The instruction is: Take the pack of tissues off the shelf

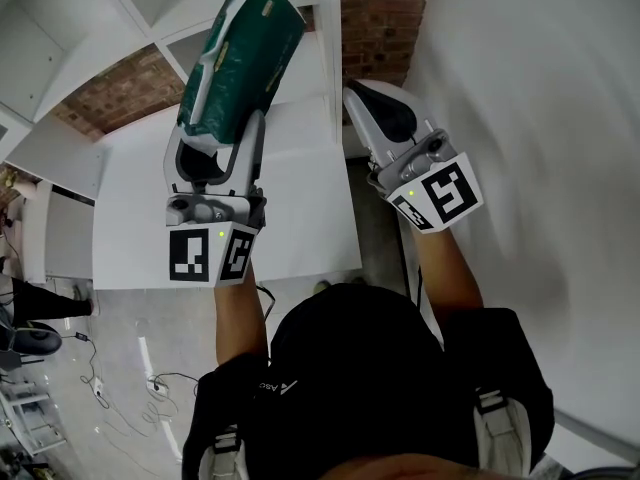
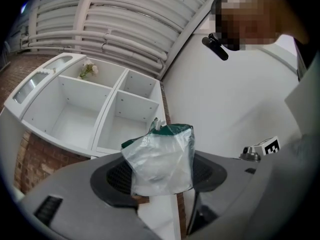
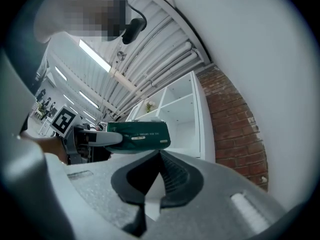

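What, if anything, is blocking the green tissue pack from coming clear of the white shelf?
Nothing visible. The pack of tissues is gripped in the left claw and held in open air outside the shelf. The right claw, shut and empty, sits off to the side, clear of it.

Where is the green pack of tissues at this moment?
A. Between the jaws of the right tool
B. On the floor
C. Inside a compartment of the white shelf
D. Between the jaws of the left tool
D: the left gripper view shows the pack of tissues clamped between the jaws of the left tool, out of the white shelf. The right tool holds nothing.
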The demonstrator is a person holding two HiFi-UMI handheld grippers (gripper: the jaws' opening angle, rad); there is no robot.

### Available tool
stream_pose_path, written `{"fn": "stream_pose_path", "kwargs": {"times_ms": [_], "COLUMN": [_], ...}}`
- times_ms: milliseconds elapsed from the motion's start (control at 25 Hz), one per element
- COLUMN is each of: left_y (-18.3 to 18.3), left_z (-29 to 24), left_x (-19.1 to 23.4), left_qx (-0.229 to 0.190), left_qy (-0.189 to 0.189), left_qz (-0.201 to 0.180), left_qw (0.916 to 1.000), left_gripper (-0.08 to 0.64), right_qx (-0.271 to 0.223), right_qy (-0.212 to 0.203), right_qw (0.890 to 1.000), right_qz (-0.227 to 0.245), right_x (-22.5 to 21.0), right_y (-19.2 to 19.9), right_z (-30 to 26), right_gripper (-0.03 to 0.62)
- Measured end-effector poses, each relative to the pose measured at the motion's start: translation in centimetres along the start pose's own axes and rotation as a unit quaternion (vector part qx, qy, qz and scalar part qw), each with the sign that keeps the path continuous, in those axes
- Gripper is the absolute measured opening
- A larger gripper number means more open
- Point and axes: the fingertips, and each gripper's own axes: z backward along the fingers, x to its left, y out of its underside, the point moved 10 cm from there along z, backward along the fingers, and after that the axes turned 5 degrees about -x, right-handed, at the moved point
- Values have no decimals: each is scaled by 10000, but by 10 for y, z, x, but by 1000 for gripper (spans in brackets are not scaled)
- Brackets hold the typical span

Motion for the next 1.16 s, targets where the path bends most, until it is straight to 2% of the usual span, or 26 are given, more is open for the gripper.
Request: {"fn": "stream_pose_path", "kwargs": {"times_ms": [520, 1160], "left_y": [13, 11], "left_z": [13, 8], "left_x": [0, -3], "left_qx": [2, -49], "left_qy": [122, 218], "left_qz": [317, 304], "left_qw": [9994, 9993], "left_gripper": [291, 291], "right_qx": [9, -17], "right_qy": [148, 179], "right_qw": [9999, 9998], "right_qz": [-44, -32], "right_x": [12, 14], "right_y": [4, 2], "right_z": [12, 18], "right_gripper": [0, 0]}}
